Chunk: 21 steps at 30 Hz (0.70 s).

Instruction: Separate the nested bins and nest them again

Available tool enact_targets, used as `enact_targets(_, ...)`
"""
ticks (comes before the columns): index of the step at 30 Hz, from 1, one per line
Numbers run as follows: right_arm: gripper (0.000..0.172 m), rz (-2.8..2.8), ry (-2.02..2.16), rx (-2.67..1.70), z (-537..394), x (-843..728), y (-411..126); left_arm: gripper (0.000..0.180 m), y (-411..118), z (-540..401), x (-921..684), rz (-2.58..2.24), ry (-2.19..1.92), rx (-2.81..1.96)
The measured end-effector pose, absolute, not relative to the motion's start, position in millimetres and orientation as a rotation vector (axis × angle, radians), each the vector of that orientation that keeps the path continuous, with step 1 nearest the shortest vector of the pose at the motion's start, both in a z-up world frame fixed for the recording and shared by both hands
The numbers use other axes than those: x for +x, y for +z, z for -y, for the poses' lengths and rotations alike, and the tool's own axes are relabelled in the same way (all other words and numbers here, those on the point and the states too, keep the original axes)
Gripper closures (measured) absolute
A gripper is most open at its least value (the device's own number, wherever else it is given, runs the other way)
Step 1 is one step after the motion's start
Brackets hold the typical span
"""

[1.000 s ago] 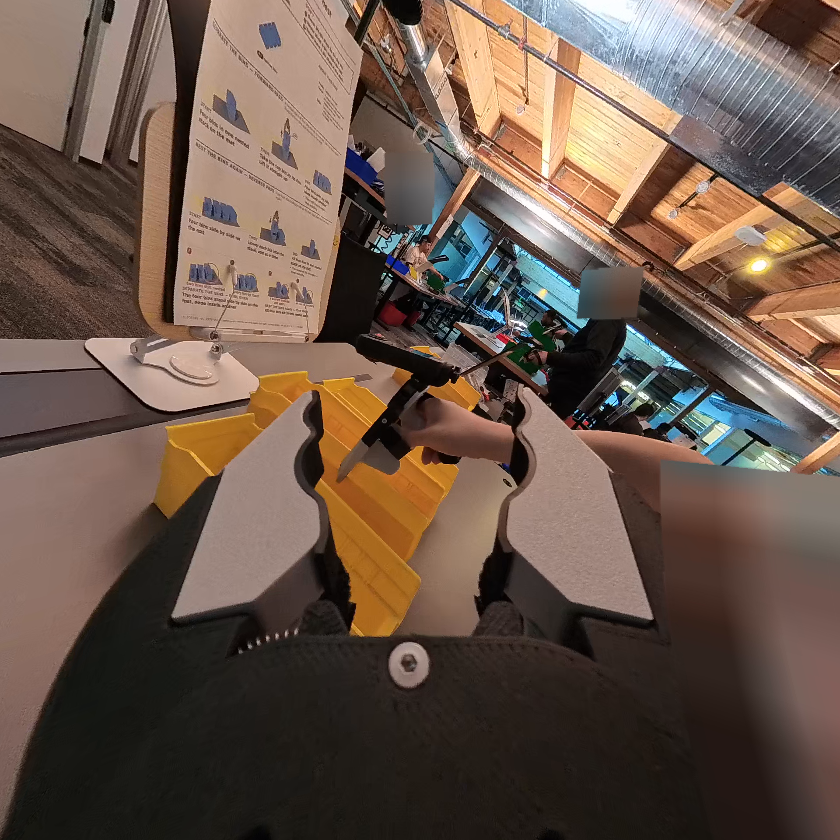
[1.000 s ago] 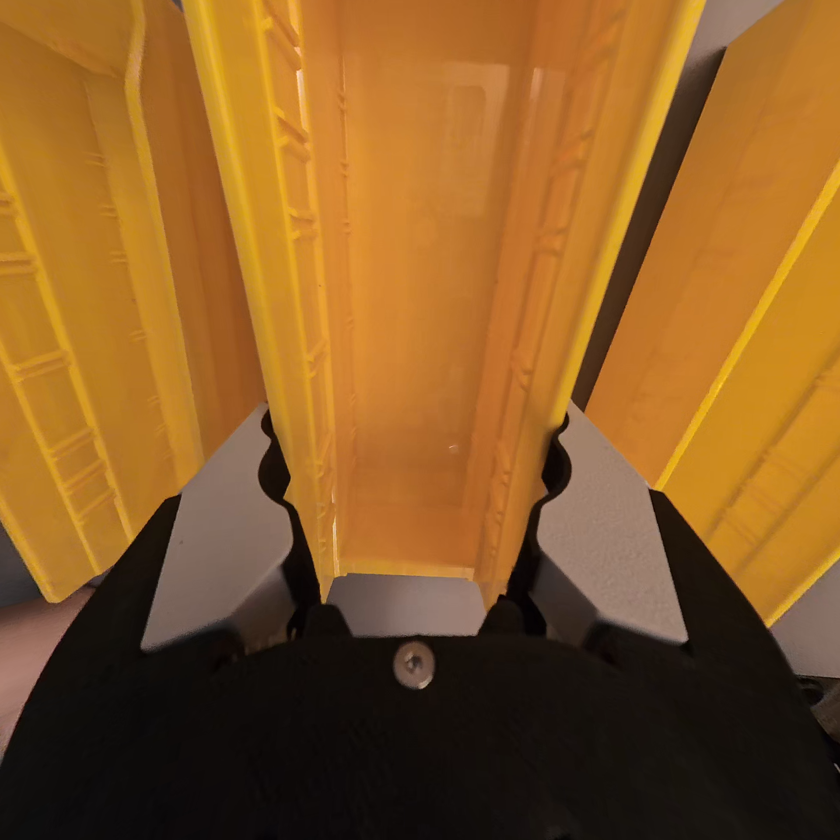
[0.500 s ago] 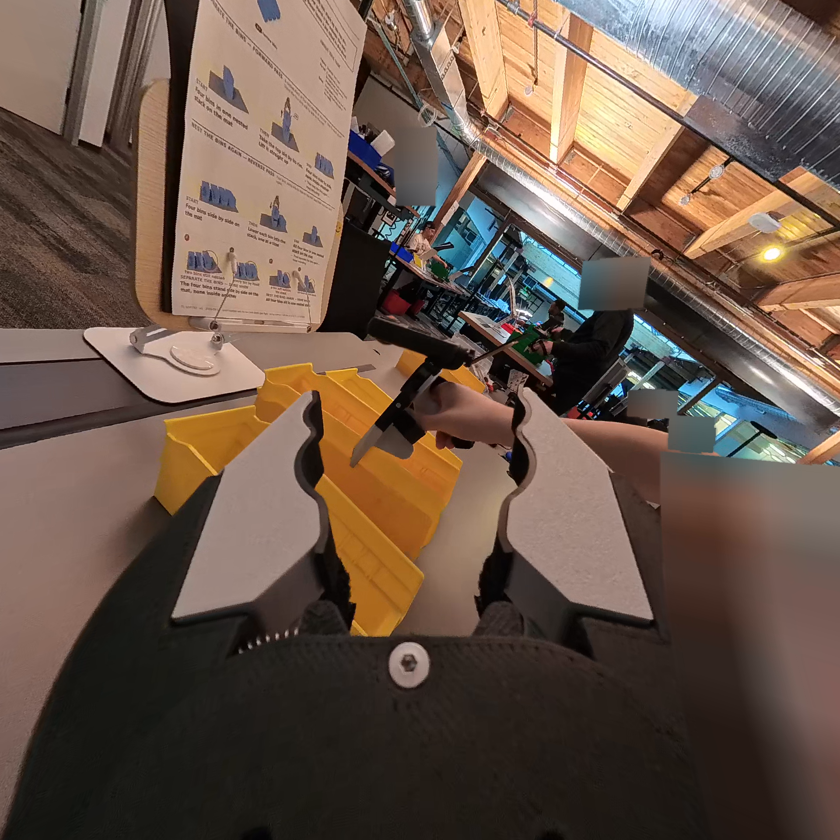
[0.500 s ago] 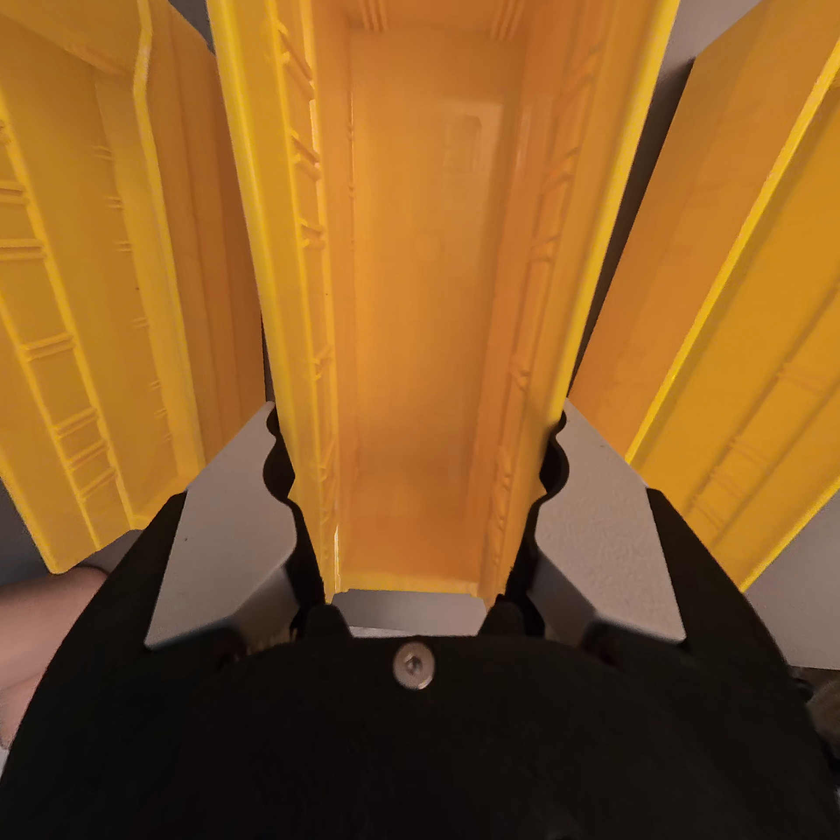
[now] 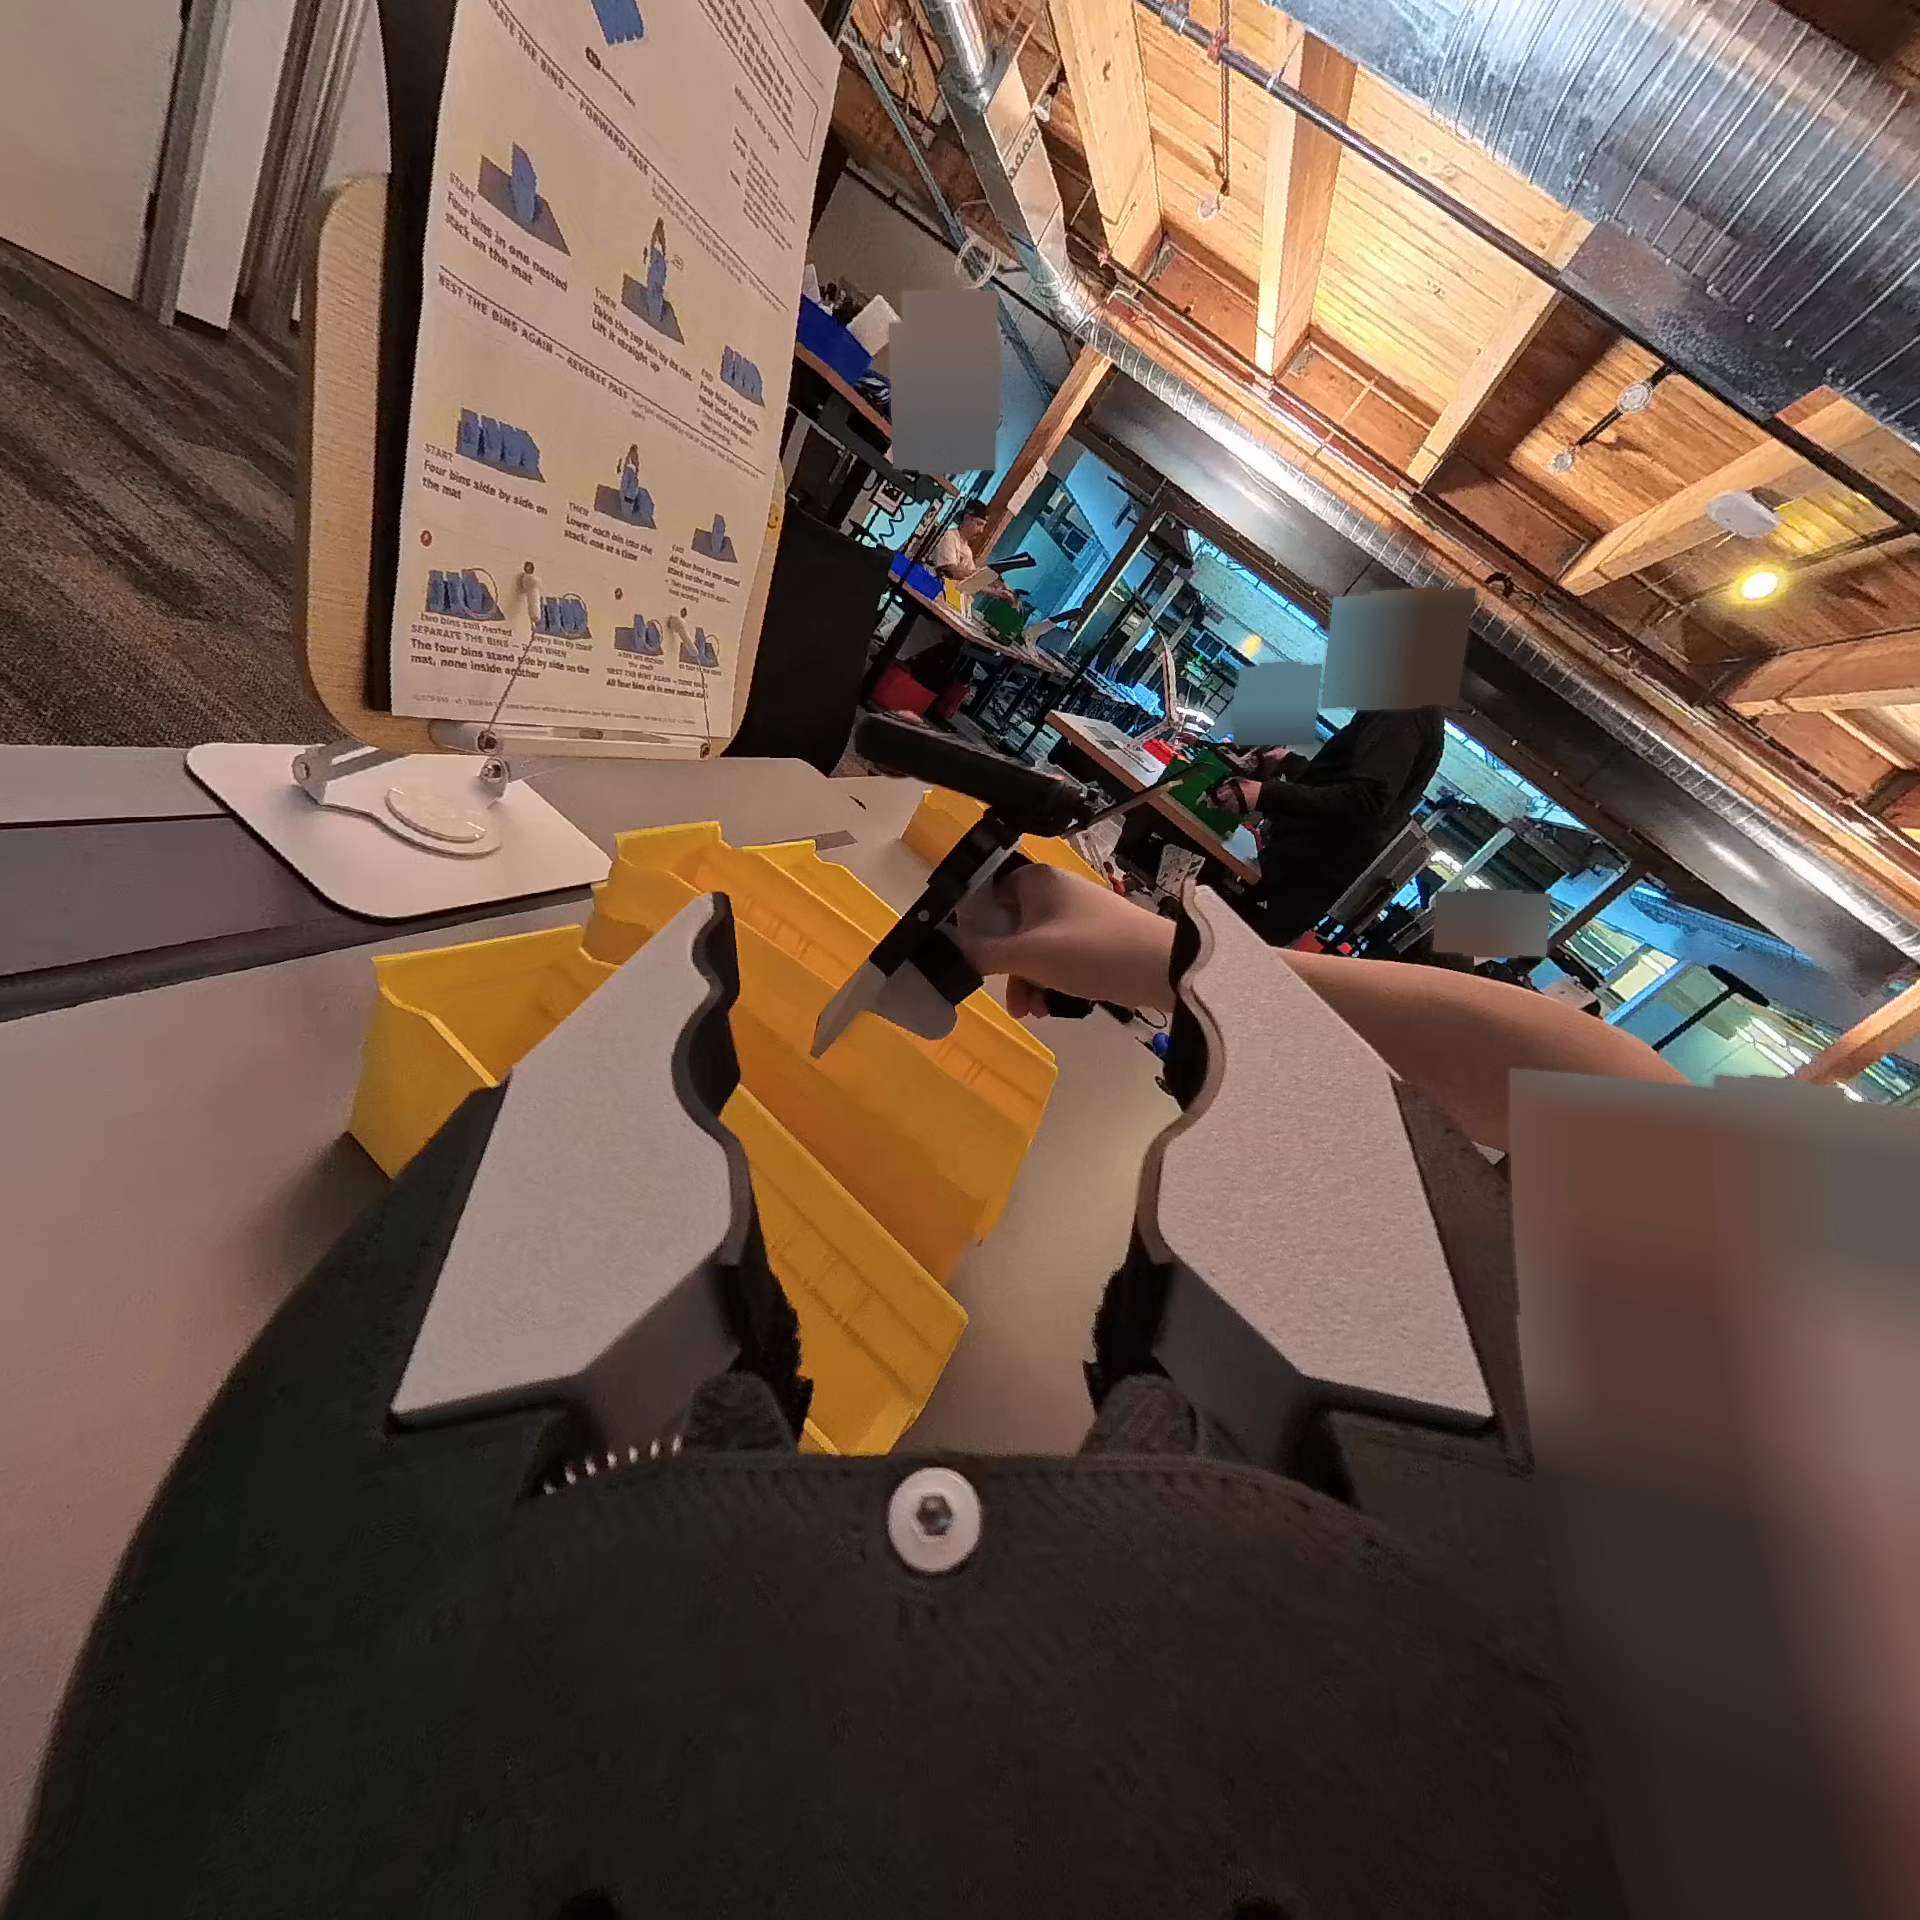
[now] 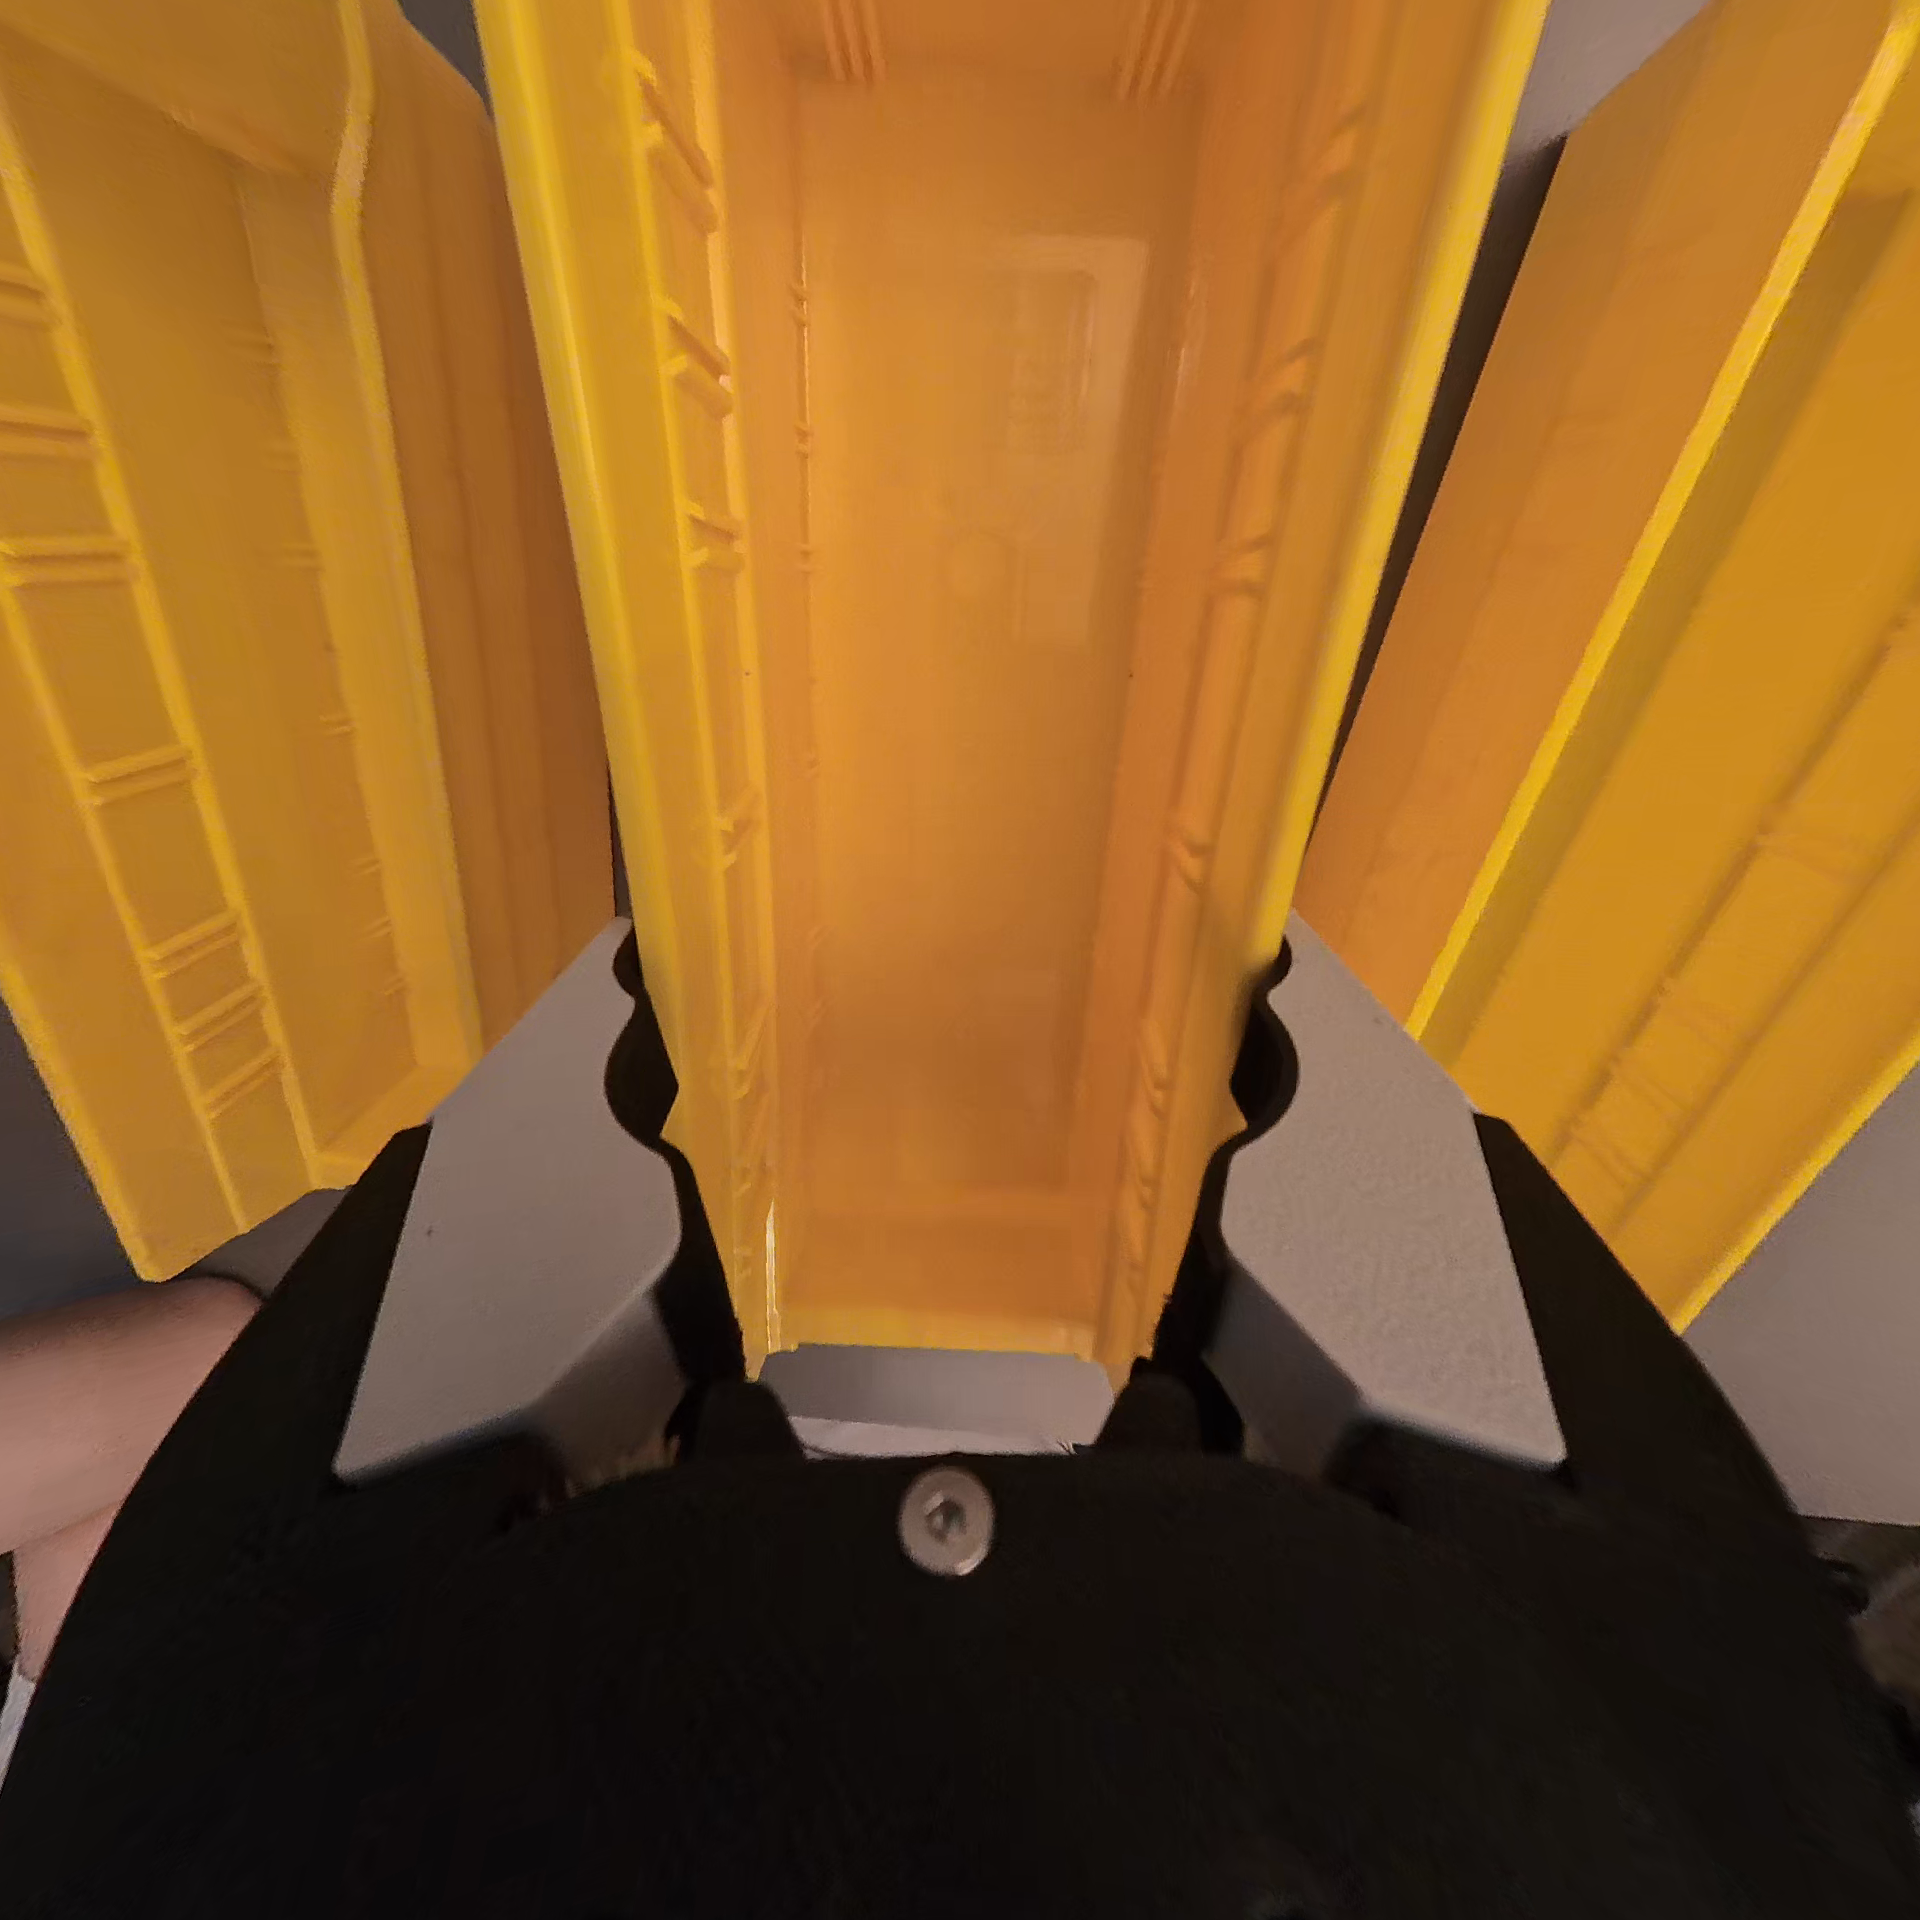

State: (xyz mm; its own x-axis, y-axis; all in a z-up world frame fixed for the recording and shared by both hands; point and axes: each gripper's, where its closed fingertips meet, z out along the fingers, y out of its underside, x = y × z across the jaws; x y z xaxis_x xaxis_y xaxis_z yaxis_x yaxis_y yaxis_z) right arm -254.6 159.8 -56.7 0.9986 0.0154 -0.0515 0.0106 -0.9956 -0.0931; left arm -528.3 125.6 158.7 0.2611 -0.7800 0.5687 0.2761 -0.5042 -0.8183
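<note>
- Right gripper (image 6: 951, 1049) — closed across the width of the middle yellow bin (image 6: 956, 623). Both grey fingers (image 6: 520, 1195) press on the outer faces of its two long side walls, close to the bin's near end.
- Middle yellow bin — its open top faces the right wrist camera and the interior holds nothing. All positions below are given relative to this bin.
- Left neighbour bin (image 6: 208, 675) — just beside the middle bin's left wall, separated by a narrow dark gap.
- Right neighbour bin (image 6: 1662, 675) — beside the right wall, with a strip of grey table (image 6: 1538, 94) showing between them at the far end.
- Left gripper (image 5: 951, 997) — held well back from the bins and above the table, jaws wide apart with nothing between the pads.
- Hand (image 5: 1081, 940) — seen from the left wrist view over the middle bin, gripping the handle of the right gripper.
- Fourth bin (image 5: 940, 821) — on the far side of the row; only a yellow corner is visible.
- Instruction sheet (image 5: 613, 364) — on a stand with a white base (image 5: 343, 831), beyond the bins at the table's far left.
- Person in dark clothing (image 5: 1351, 790) — far behind the bins, at a workbench.
</note>
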Motion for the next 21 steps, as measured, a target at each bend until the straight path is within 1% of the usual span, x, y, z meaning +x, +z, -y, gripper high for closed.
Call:
enact_targets(5,0.06,0.021,0.083,-3.021,-165.4,-254.7,-42.2,0.097,158.7,-125.2,-527.5,-0.481,-1.414,-1.599)
enact_targets(9,0.061,0.037,0.094,-3.013,-163.7,-254.1,-20.8,0.097,158.0,-126.4,-527.3,-0.479,-1.407,-1.604)
enact_targets(16,0.062,0.018,0.178,-2.967,-158.1,-231.7,43.2,0.097,155.8,-126.7,-522.3,-0.483,-1.402,-1.621)
enact_targets(21,0.062,-0.05,0.239,-2.873,-156.2,-172.8,87.1,0.098,169.6,-102.5,-505.2,-0.584,-1.472,-1.557)
